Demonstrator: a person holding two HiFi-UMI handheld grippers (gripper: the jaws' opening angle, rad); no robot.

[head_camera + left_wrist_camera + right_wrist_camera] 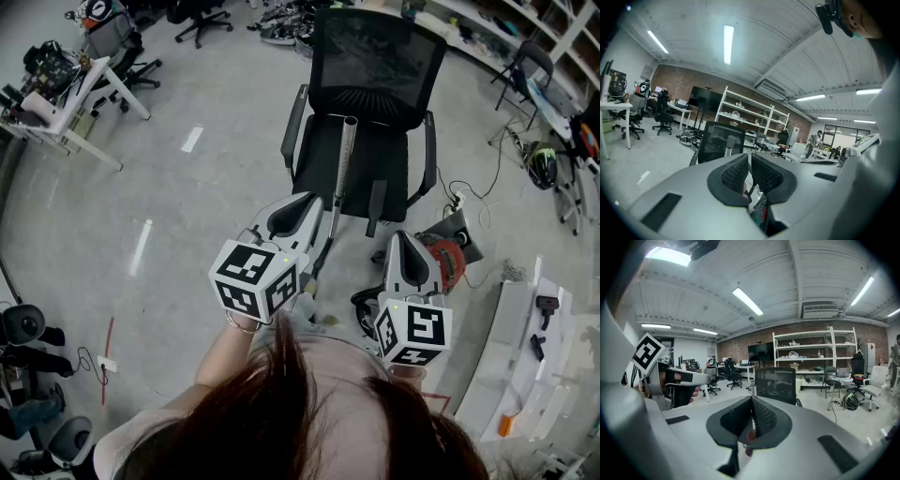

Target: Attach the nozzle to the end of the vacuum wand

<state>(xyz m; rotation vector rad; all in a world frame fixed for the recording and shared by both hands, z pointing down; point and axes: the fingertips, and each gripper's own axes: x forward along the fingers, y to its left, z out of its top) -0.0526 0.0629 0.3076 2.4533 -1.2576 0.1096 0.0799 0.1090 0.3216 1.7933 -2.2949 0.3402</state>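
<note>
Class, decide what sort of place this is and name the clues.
Probably a lab or workshop: white shelving along a brick wall, desks with office chairs, cables on the floor.

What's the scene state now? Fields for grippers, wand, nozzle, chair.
left gripper: shut, empty
right gripper: shut, empty
wand: silver tube leaning on the chair, not held
nozzle: probably the dark piece at the seat front, apart from the wand
chair: black office chair, ahead of both grippers
vacuum: red body, right of the chair
</note>
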